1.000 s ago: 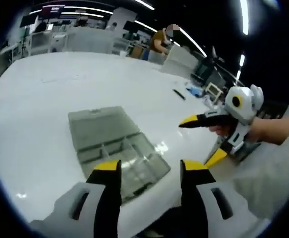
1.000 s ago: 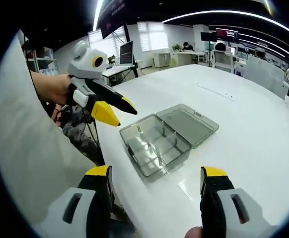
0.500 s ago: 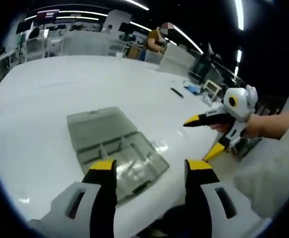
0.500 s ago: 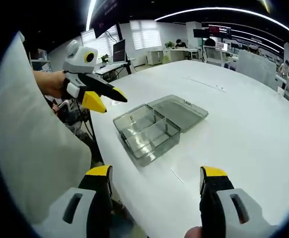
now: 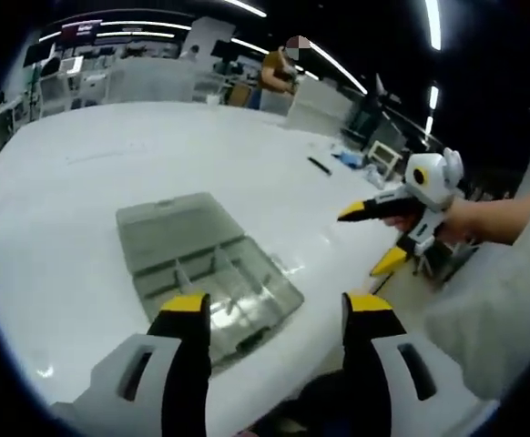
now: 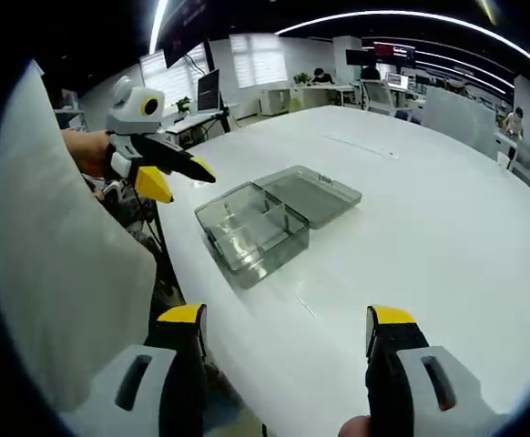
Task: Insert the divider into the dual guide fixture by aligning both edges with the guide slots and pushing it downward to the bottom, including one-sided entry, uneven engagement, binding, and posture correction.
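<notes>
In the left gripper view my left gripper (image 5: pixel 279 314), yellow-tipped and black-jawed, hangs above the near edge of the glossy white table (image 5: pixel 74 191), jaws spread wide with nothing between them. Just beyond its left jaw lies the clear smoky-grey plastic compartment box (image 5: pixel 224 291), its flat hinged lid (image 5: pixel 169 232) thrown open away from me. Thin clear partitions stand inside the tray; I cannot tell which of them is the divider I must seat, nor whether it stands loose or already home. To the right, off the table's edge, my right gripper (image 5: pixel 379 237) hovers well apart from the box, jaws parted and empty too.

The right gripper view agrees: the left gripper (image 6: pixel 178 177) floats left of the box (image 6: pixel 251 232), and the right gripper's own jaws stand open over bare table.

My worry is this: both tools are far off and the box sits near the table edge on a slick top. A one-sided push on a clear, hard-to-see divider could cock it in its slots and bind, or slide the whole box toward the edge.
</notes>
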